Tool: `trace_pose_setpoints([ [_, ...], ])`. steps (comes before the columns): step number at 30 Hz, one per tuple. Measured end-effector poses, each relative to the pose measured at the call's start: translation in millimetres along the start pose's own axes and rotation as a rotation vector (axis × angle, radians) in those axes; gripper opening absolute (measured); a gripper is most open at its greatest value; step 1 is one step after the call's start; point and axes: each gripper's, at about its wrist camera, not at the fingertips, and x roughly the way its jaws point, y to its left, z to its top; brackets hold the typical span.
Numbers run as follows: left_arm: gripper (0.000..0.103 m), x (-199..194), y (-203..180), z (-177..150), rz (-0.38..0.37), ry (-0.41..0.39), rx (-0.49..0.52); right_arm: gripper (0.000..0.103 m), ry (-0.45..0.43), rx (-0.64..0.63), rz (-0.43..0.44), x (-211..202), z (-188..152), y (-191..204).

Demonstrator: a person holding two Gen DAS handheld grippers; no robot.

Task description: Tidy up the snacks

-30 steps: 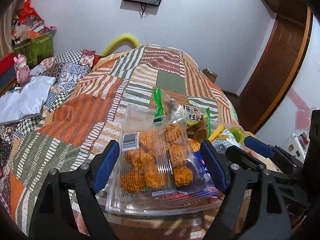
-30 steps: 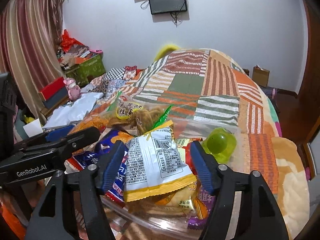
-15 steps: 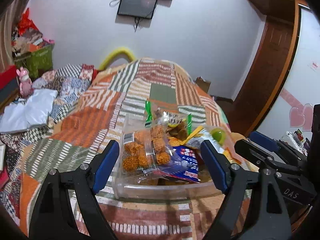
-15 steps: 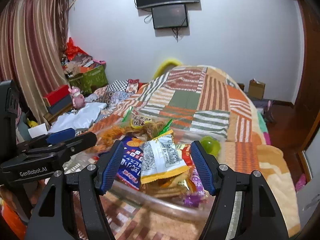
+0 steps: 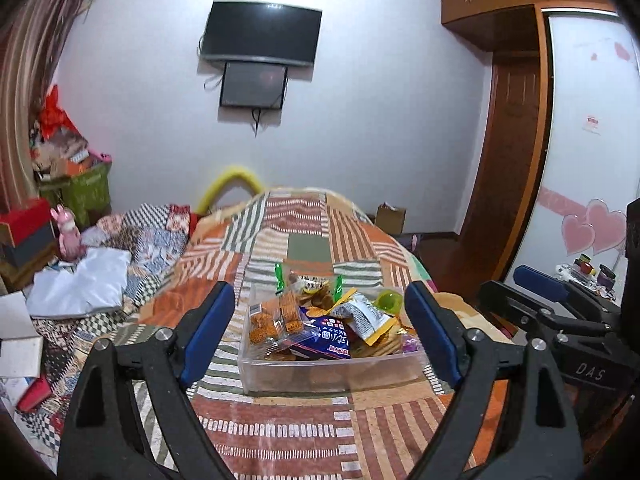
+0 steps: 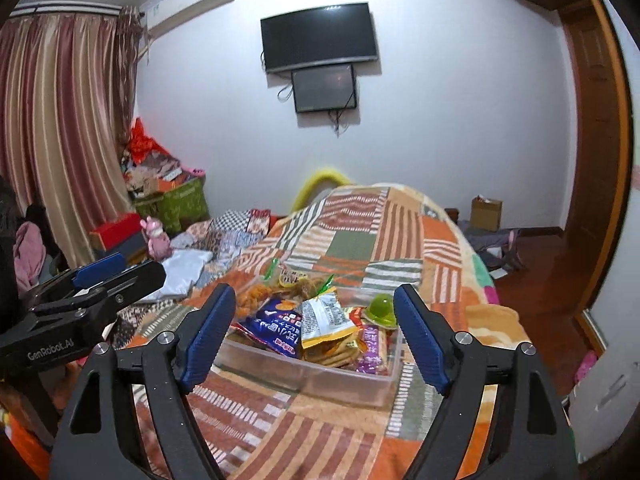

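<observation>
A clear plastic box (image 5: 332, 374) (image 6: 344, 380) full of snack packets rests on the patchwork bedspread. Inside lie a bag of orange biscuits (image 5: 276, 322), a blue packet (image 5: 326, 336) (image 6: 274, 330), a yellow-edged silver packet (image 5: 366, 318) (image 6: 326, 316) and a green jelly cup (image 5: 388, 302) (image 6: 382, 310). My left gripper (image 5: 320, 332) hovers short of the box with its jaws opening and nothing between the pads. My right gripper (image 6: 314, 332) also hangs back from the box, jaws opening, holding nothing. Each gripper shows at the edge of the other's view.
The bedspread (image 5: 304, 432) stretches toward a white wall with two dark screens (image 5: 260, 36). Clothes, boxes and a pink toy (image 5: 68, 232) crowd the left side. A wooden door (image 5: 508, 160) and a cardboard box (image 6: 486, 208) stand on the right.
Both grippers have pulled back and up from the snack box, which now looks smaller and farther away. Their jaws stand wider than before, and the packets that were between them lie in the box.
</observation>
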Motion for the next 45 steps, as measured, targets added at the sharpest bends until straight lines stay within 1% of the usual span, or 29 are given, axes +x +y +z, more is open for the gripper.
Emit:
trace_pose_setpoints([
  [3,0.095,-14.2,-5.9,-1.8,0.003,-0.022,0.004,0.086,-0.025,0.017,-0.016,-16.1,-2.9,0.2],
  [6,0.099,-21.2,-7.7,-5.0,0.007,-0.03,0.006,0.086,-0.039,0.025,-0.038,-26.6,-7.6,1.7],
  [13,0.102,-29.7,-15.3,-14.7,0.023,-0.041,0.037,0.088,-0.058,0.007,-0.093,-39.0,-15.5,9.6],
  [15,0.102,-32.2,-16.1,-16.6,0.027,-0.048,0.043,0.095,-0.07,-0.002,-0.1,-42.7,-16.2,12.1],
  [18,0.102,-34.6,-18.2,-17.8,0.029,-0.057,0.05,0.101,-0.091,-0.007,-0.112,-48.4,-18.1,14.4],
  [27,0.103,-39.9,-20.0,-18.1,0.029,-0.07,0.051,0.101,-0.11,-0.018,-0.129,-52.1,-18.9,16.0],
  [45,0.103,-41.5,-23.6,-14.3,0.031,-0.08,0.053,0.101,-0.121,-0.01,-0.129,-58.2,-18.6,15.5],
])
